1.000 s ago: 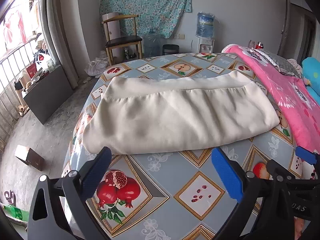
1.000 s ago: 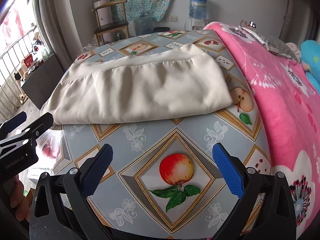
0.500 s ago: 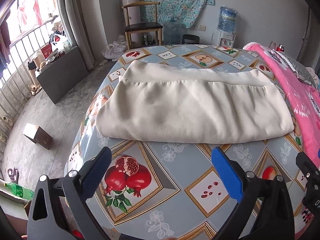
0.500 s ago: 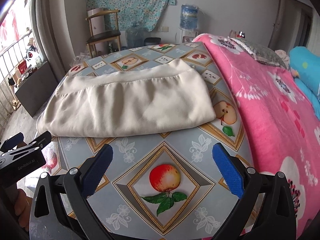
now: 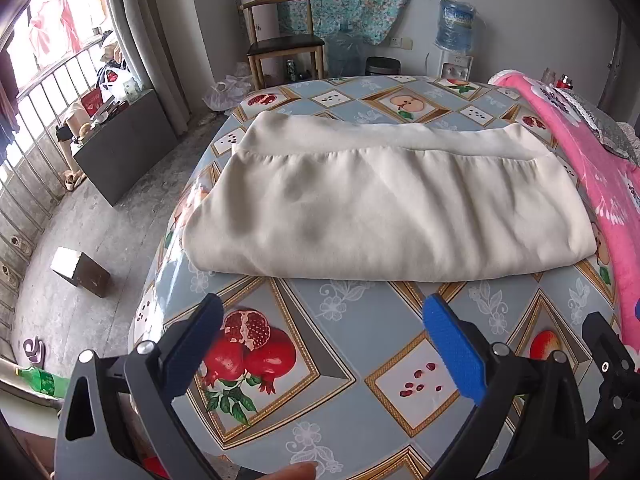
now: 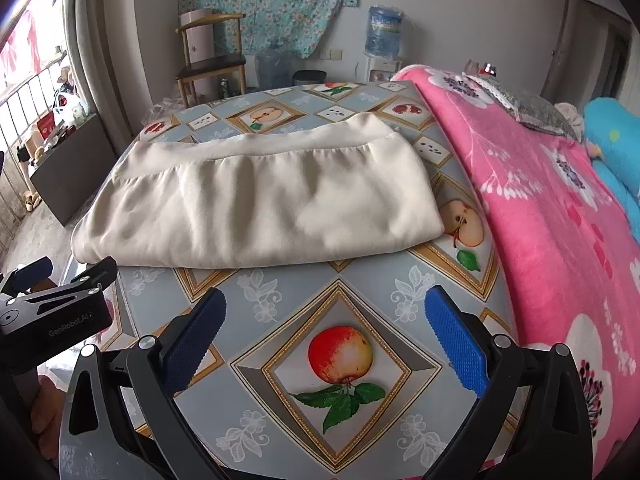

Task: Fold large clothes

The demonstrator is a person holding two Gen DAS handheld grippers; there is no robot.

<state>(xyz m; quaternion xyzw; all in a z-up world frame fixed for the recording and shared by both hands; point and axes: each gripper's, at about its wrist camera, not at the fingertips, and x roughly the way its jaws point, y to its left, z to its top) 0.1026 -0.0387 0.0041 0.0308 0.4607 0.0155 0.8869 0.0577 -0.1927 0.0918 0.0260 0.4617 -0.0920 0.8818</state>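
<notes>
A cream garment (image 5: 384, 208) lies folded into a wide flat band across the table with the fruit-pattern cloth (image 5: 360, 340); it also shows in the right wrist view (image 6: 260, 204). My left gripper (image 5: 322, 344) is open and empty, held above the table's near edge, short of the garment's folded front edge. My right gripper (image 6: 326, 338) is open and empty, over the near right part of the table (image 6: 340, 360). The left gripper's body (image 6: 48, 312) shows at the left of the right wrist view.
A pink flowered blanket (image 6: 560, 220) on a bed borders the table's right side. A wooden chair (image 5: 284, 44), a water dispenser (image 5: 456, 36) and a bin stand beyond the far edge. The floor at left holds a small box (image 5: 80, 272) and a dark cabinet (image 5: 120, 148).
Both grippers have pulled back and risen from the garment, so more of the table and floor shows. The garment has not moved. Both grippers stay open.
</notes>
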